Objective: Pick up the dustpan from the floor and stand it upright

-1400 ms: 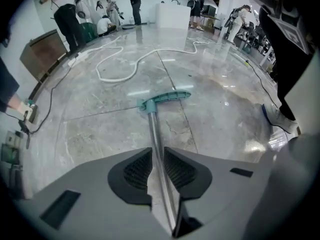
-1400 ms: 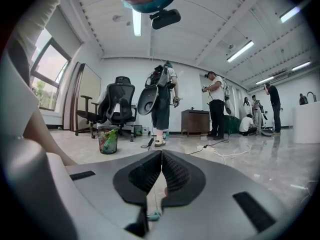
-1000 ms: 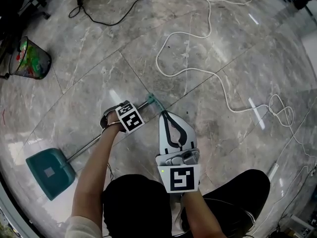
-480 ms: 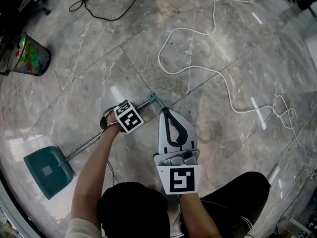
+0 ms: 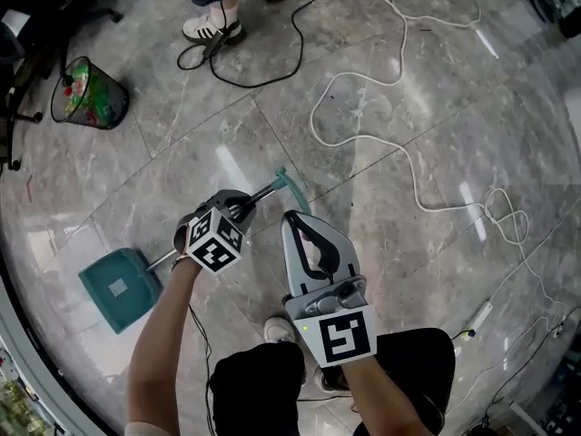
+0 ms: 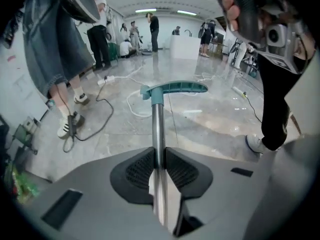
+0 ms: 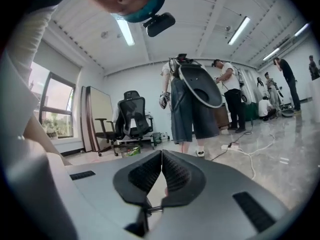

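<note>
The dustpan has a teal pan (image 5: pixel 118 289) low on the left and a long metal pole ending in a teal handle (image 5: pixel 290 185). My left gripper (image 5: pixel 243 211) is shut on the pole; in the left gripper view the pole (image 6: pixel 158 149) runs between the closed pads up to the teal handle (image 6: pixel 172 88). The pan end looks lifted, with the pole slanting. My right gripper (image 5: pixel 300 222) is held beside the handle, its tips touching and nothing between them. In the right gripper view my right gripper (image 7: pixel 161 155) points up at the room.
A white cable (image 5: pixel 399 153) snakes over the marble floor at the right, and a black cable (image 5: pixel 272 71) lies ahead. A person's feet (image 5: pixel 213 25) stand at the top. A mesh waste bin (image 5: pixel 89 94) sits far left. My own shoe (image 5: pixel 277 330) is below.
The left gripper has raised the pole, and the pan has shifted right and nearer the gripper. The head view has tilted, bringing a person's feet into view at the top.
</note>
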The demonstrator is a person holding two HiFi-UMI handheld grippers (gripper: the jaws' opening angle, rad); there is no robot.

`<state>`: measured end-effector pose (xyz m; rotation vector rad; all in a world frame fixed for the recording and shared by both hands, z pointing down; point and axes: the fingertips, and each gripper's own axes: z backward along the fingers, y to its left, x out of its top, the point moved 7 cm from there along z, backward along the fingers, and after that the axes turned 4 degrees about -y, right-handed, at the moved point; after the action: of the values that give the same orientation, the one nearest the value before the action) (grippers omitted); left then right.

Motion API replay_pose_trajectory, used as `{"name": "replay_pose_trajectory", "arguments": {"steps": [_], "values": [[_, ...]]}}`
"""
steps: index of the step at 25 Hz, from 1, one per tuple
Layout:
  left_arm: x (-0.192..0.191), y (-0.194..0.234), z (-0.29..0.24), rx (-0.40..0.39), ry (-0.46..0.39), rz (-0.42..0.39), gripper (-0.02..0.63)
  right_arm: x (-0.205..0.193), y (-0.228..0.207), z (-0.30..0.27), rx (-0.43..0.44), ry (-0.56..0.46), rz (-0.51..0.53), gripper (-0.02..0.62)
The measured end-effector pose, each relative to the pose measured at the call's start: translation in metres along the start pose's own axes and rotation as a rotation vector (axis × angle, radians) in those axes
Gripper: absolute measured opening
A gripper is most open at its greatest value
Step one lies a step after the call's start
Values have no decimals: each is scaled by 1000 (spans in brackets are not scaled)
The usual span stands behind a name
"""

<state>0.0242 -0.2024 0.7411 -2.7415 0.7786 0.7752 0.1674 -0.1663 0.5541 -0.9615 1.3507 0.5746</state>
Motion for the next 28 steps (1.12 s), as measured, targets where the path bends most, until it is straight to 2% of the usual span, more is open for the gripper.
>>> {"name": "replay_pose_trajectory", "arguments": {"steps": [3,8,12,14,17,21,25,28], "values": [[7,10,76,51,-119,16,81,47,20,1,39,23,31,17],[0,2,197,124,-324,39,81,119,64,18,95,43,44,18],[-21,-17,264,149,-400,29,80,156,121,31,128,47,3,18],[-30,-30,290,140,-420,13,80,170,154,40,178,62,5,17],[-44,-40,323,140,-469,-4,80,182,204,53,249,75,53,17],[-81,-47,373,162,-573,29,80,184,275,60,261,117,101,18],[-120,-19,438,337,-663,35,80,182,347,54,216,92,104,18],[-165,-23,482,416,-705,76,80,172,400,64,183,111,77,18]]}}
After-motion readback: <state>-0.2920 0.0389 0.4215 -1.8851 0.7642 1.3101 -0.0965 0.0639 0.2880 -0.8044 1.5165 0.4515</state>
